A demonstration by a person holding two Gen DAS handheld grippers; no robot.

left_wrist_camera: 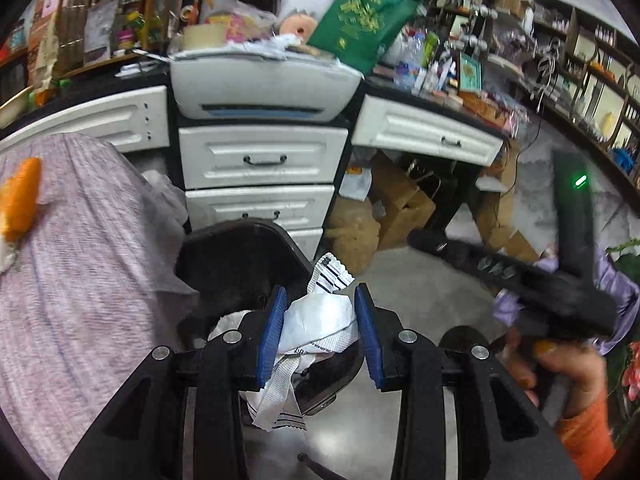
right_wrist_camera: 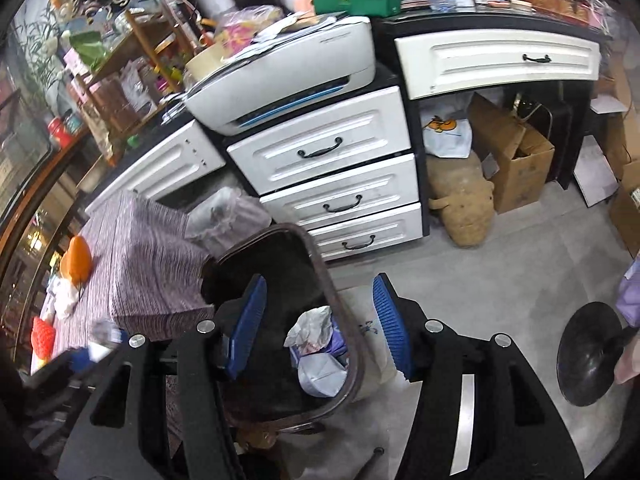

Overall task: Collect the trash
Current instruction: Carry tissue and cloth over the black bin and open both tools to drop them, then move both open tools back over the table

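My left gripper (left_wrist_camera: pixel 320 332) is shut on a crumpled white wrapper (left_wrist_camera: pixel 316 320) with dark stripes and holds it above the black trash bin (left_wrist_camera: pixel 240 248). The bin stands on the floor beside a cloth-covered table. My right gripper (right_wrist_camera: pixel 320 328) is open and empty, hovering over the same bin (right_wrist_camera: pixel 340 320), which holds white and purple crumpled trash (right_wrist_camera: pixel 320 352). The right gripper's body also shows, blurred, in the left wrist view (left_wrist_camera: pixel 560 276), held by a hand.
A table with a purple striped cloth (right_wrist_camera: pixel 152 256) carries an orange object (right_wrist_camera: pixel 76 260) and a red one (right_wrist_camera: pixel 42 340). White drawers (right_wrist_camera: pixel 332 196) and a printer (right_wrist_camera: pixel 280 76) stand behind. Cardboard boxes (right_wrist_camera: pixel 516 160) sit under the desk. A black round base (right_wrist_camera: pixel 588 354) is at right.
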